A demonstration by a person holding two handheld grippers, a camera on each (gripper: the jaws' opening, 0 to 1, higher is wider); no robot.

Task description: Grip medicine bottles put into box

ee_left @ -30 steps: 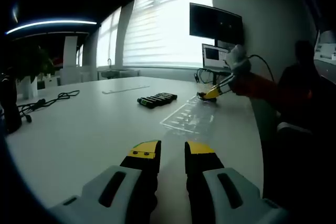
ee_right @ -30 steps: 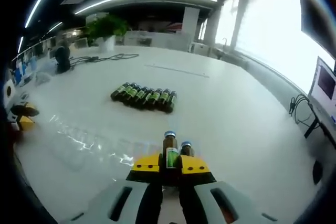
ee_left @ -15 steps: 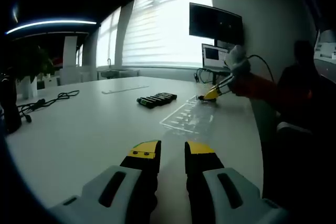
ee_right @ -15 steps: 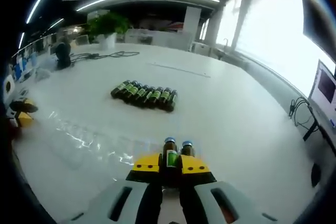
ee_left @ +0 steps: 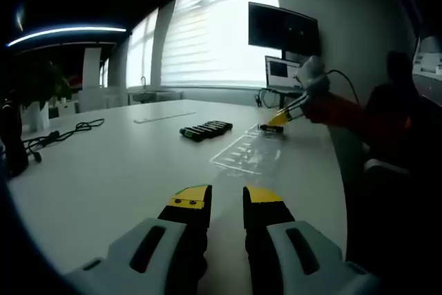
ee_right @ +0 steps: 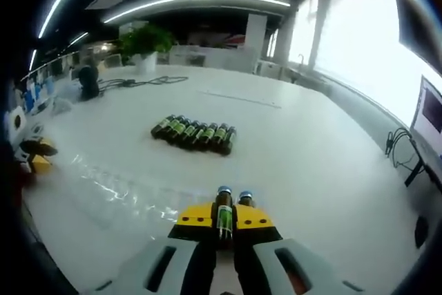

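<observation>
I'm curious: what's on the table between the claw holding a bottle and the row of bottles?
In the right gripper view, the clear box sits between the right claw and the row of bottles.

My left gripper view is riding low over the near part of the white table (ee_left: 103, 177), looking along its own jaws toward the windows and monitor at the far side. The row of bottles (ee_left: 206, 130) and the clear box (ee_left: 248, 151) are sitting well ahead of it, and the right gripper (ee_left: 278, 121) is showing far off to the right. My right gripper view is sitting higher, tilting down over the same table (ee_right: 311, 150), with the clear box (ee_right: 117, 188) just ahead and the bottles (ee_right: 195, 133) beyond it. Both views are sharing the table, bottle row and box, seen from roughly opposite sides.
</observation>
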